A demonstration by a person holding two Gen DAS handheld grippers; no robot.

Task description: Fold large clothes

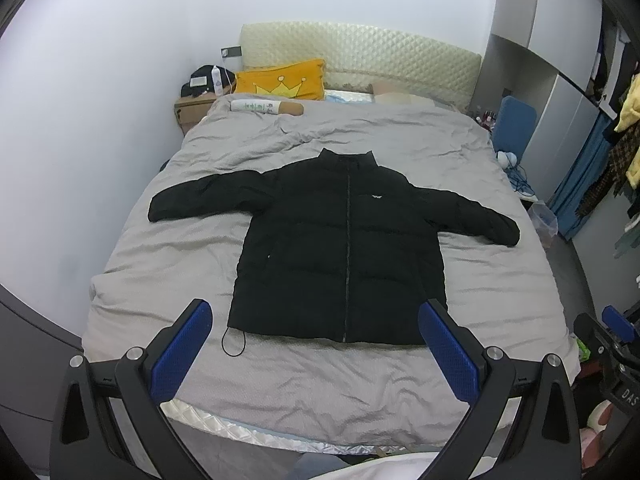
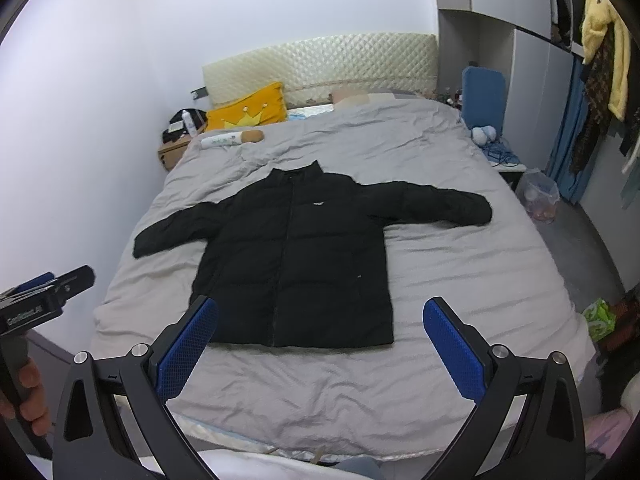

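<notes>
1. We see a black jacket (image 1: pixel 340 248) lying flat on a big bed (image 1: pixel 320 392). It is near the middle of the grey blanket (image 1: pixel 140 264), zipped up, front side up, with its collar pointing to the headboard (image 1: pixel 360 52).
2. Both sleeves are spread out wide, 1 to each side. A thin black cord (image 1: pixel 234 342) loops out from the bottom corner of the jacket.
3. Our left gripper (image 1: pixel 316 344) is up in the air over the foot of the bed. Its 2 blue fingers (image 1: pixel 182 350) are spread far apart. They hold nothing and do not touch the jacket.
4. Our right gripper (image 2: pixel 320 344) is also over the foot of the bed. Its 2 blue fingers (image 2: pixel 188 348) are spread far apart too, with nothing between them.
5. In the right wrist view, we see the left gripper (image 2: pixel 44 296) at the left edge, with a hand (image 2: pixel 28 392) around its handle.
6. A yellow pillow (image 1: pixel 280 80) with a crown on it leans on the headboard. A white and tan roll (image 1: pixel 268 107) lies on the blanket just in front of it.
7. A blue chair (image 1: pixel 514 124) stands beside the bed on the right. Clothes (image 2: pixel 600 48) hang further to the right.
</notes>
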